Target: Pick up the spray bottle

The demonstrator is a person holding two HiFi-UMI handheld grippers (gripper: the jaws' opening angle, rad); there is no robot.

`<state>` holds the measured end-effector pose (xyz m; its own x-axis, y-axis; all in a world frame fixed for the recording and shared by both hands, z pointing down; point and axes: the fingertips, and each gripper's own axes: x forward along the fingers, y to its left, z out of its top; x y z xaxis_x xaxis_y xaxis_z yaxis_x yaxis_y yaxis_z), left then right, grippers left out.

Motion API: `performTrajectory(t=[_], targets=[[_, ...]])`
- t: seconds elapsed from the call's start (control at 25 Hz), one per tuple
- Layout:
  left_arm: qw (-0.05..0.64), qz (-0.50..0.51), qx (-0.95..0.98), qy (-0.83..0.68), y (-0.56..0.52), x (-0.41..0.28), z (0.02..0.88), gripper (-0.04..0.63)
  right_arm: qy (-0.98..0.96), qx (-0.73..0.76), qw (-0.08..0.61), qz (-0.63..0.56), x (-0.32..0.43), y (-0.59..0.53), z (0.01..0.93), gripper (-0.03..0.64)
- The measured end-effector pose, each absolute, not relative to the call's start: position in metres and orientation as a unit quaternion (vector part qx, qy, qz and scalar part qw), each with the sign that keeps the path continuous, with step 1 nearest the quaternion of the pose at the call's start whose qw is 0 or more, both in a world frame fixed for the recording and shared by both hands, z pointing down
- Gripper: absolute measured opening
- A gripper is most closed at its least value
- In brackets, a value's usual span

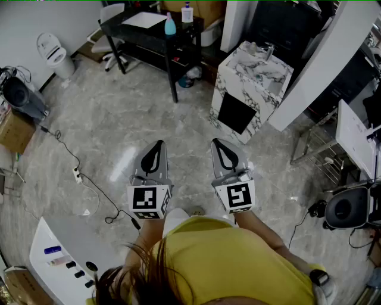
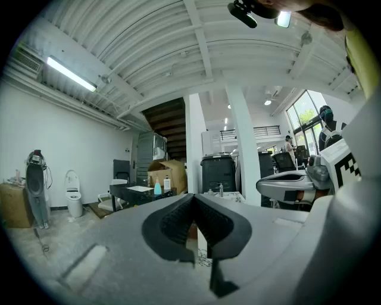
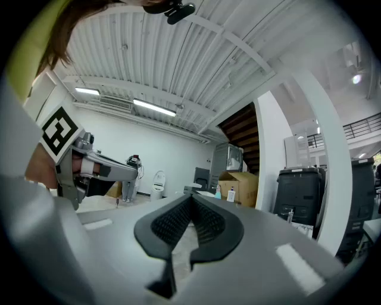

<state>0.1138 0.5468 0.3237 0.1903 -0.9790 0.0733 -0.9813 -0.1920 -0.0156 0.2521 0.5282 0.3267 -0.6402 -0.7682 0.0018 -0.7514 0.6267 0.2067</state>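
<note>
A teal bottle (image 1: pixel 170 25) and a white bottle (image 1: pixel 187 12) stand on a black table (image 1: pixel 140 33) across the room; which of them is the spray bottle I cannot tell. From the left gripper view the teal bottle (image 2: pixel 157 187) and the white bottle (image 2: pixel 167 183) look small and far off. The right gripper view also shows the teal one (image 3: pixel 218 192). My left gripper (image 1: pixel 158 144) and right gripper (image 1: pixel 215 143) are held level side by side over the floor, both far from the table. Each has its jaws shut with nothing between them, as seen on the left gripper (image 2: pixel 193 198) and the right gripper (image 3: pixel 191 199).
A marble-patterned cabinet (image 1: pixel 250 83) stands ahead to the right beside a white column (image 1: pixel 321 65). A cable (image 1: pixel 77 173) trails over the floor at left. A white toilet (image 1: pixel 53 53), an office chair (image 1: pixel 110 30) and a white desk (image 1: pixel 53 256) are around.
</note>
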Motion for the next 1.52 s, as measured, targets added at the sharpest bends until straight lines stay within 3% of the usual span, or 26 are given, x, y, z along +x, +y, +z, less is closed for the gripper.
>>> performTrajectory(t=[0.64, 1.12, 1.52], targets=[[0.029, 0.023, 0.778, -0.628, 0.442, 0.076, 0.353, 0.0, -0.902, 0.42, 0.04, -0.088, 0.212, 0.426, 0.354, 0.002], [0.025, 0.029, 0.806, -0.591, 0.269, -0.001, 0.356, 0.0, -0.892, 0.445, 0.056, -0.061, 0.129, 0.259, 0.365, 0.058], [0.04, 0.026, 0.832, -0.553, 0.177, -0.023, 0.374, 0.0, -0.882, 0.466, 0.062, -0.044, 0.089, 0.168, 0.382, 0.093]])
